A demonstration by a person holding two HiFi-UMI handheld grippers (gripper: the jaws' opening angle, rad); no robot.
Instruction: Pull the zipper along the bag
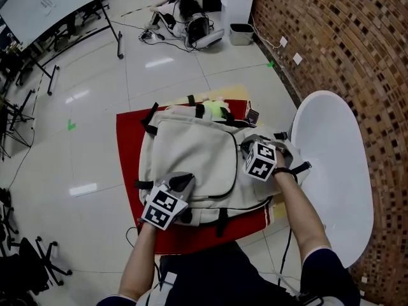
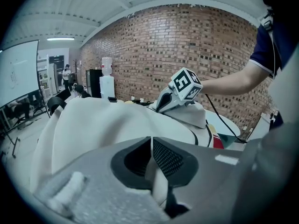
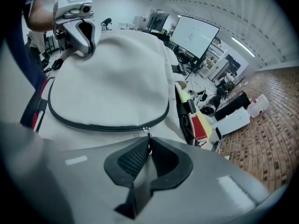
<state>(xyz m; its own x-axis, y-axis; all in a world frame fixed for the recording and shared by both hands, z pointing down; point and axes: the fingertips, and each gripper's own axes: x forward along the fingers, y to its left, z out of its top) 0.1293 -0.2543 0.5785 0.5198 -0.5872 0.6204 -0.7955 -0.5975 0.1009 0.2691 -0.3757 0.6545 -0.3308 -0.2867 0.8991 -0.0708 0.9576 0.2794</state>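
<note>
Right gripper view has the metal zipper pull (image 3: pixel 145 130) pinched in the right gripper's (image 3: pixel 148 146) closed jaws, on the one black zipper (image 3: pixel 93 124) curving round the front pocket of the soft cream canvas bag (image 3: pixel 117 69). The left gripper (image 2: pixel 152 149) has its jaws squeezed shut on a fold of fabric at the bag's near edge. Bag lies flat on a red counter (image 1: pixel 126 164), bare red strip along the left and near sides, smooth white oval surface (image 1: pixel 335 164) just beside on the right.

A cream bag (image 1: pixel 191 158) is lying flat, front up, on a red surface (image 1: pixel 127 146). Its black zipper (image 3: pixel 93 126) is curving round the front pocket, its metal pull (image 3: pixel 145 130) sitting pinched in the right claw (image 3: pixel 148 144).
</note>
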